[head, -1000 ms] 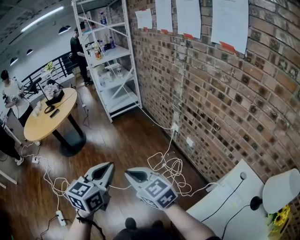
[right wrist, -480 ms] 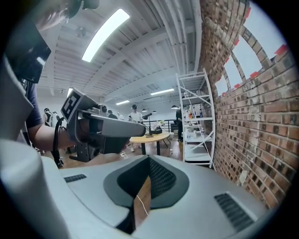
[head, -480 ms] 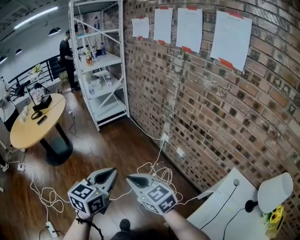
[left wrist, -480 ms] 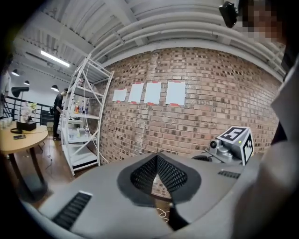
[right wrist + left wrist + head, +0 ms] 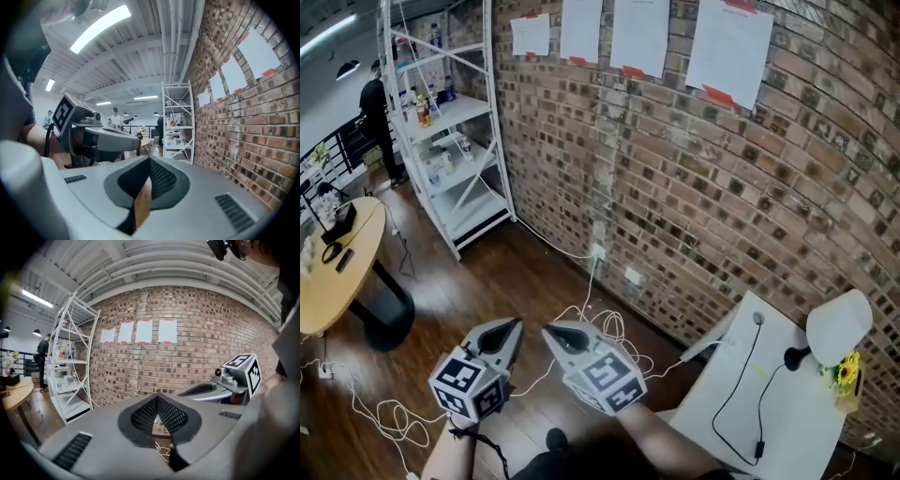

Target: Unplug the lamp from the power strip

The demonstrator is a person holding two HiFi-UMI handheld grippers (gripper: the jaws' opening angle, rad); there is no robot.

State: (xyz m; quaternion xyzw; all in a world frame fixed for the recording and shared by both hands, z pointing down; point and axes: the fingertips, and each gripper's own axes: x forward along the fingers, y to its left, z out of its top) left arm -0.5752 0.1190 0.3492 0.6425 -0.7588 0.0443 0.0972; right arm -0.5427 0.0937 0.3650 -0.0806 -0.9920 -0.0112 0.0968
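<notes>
Lamp (image 5: 837,324) and jaws are well apart. The left gripper (image 5: 508,328) has its jaws closed tip to tip with nothing between them; its own view shows only brick wall and a bit of white cable past the tips. The right gripper (image 5: 555,334) is closed too, also on nothing, with just a sliver of wood floor (image 5: 525,281) showing under the tips. Both are held side by side, low in front of the person and above the floor, touching nothing.

Beyond them a tangle of white cable (image 5: 614,328) lies on the floor by the wall. Further right stands the white worktop (image 5: 797,422) with the lamp upright at its far corner. A black cord (image 5: 772,401) runs from the lamp's foot across the worktop to a small dark block near the near edge; whether that is a switch or a plug I cannot tell.

No power strip can be made out, so the lamp's plug could be in or out. The scene fits hands coming toward a lamp that is plugged in as well as hands free after the plug was pulled.
</notes>
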